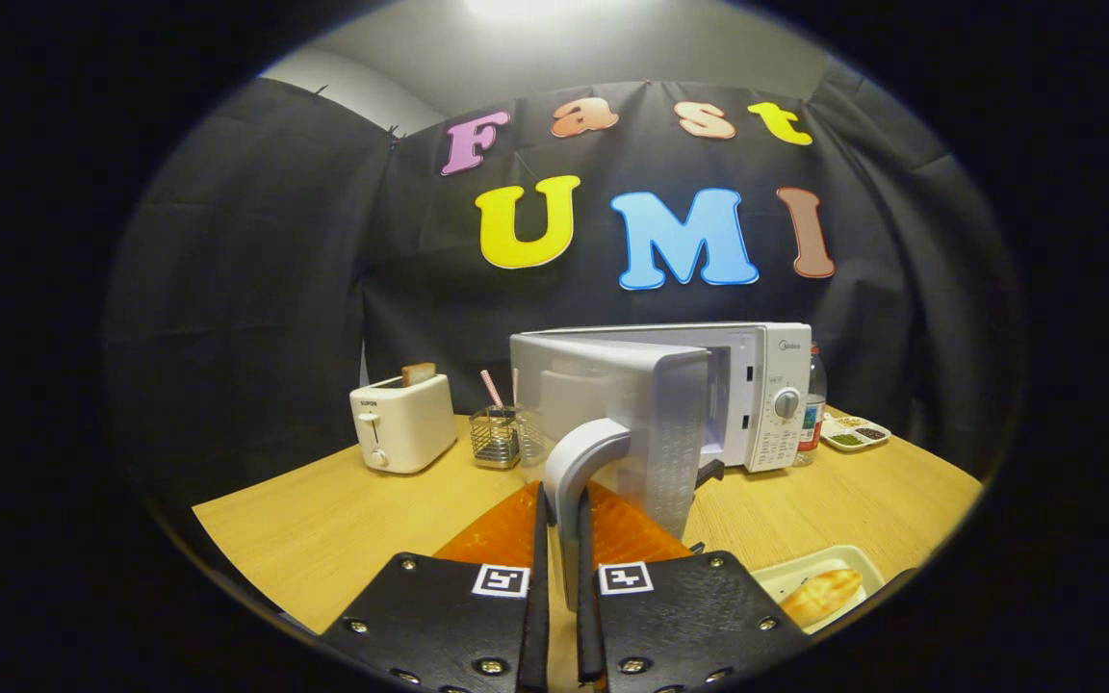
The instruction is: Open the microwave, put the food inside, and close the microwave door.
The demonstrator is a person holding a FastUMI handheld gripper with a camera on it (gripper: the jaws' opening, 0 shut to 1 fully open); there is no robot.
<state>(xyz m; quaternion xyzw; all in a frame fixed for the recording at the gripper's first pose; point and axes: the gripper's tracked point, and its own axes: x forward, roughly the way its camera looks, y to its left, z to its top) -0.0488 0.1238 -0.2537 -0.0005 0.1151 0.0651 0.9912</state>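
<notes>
Gripping the door handle (581, 481), the gripper (562, 539) has its two fingers drawn narrow, one pressing on each side of the handle's upright bar. The handle's long axis runs vertical, between the fingers, and curves at its top into the microwave door (627, 423).

The door stands swung well out from the microwave (757, 390), hinged on the side away from the control panel. Its free edge, where the handle sits, points toward me. The cavity opening shows as a pale strip between the door's far edge and the panel.

The relation that governs any door move: the hinge lies beyond and to the left of the fingers, so the handle travels on an arc about that line. I judge that this pose fits either a door being drawn open or one being swung shut; I cannot settle which.

The food (822, 595), a bread roll, lies in a white tray (805, 568) on the table (323, 520), just right of the fingers and outside the microwave.

Limits of view: the door hides most of the cavity, so I cannot tell what is inside. The tray is cut off at its near side. An orange mat (506, 529) lies under the door.
</notes>
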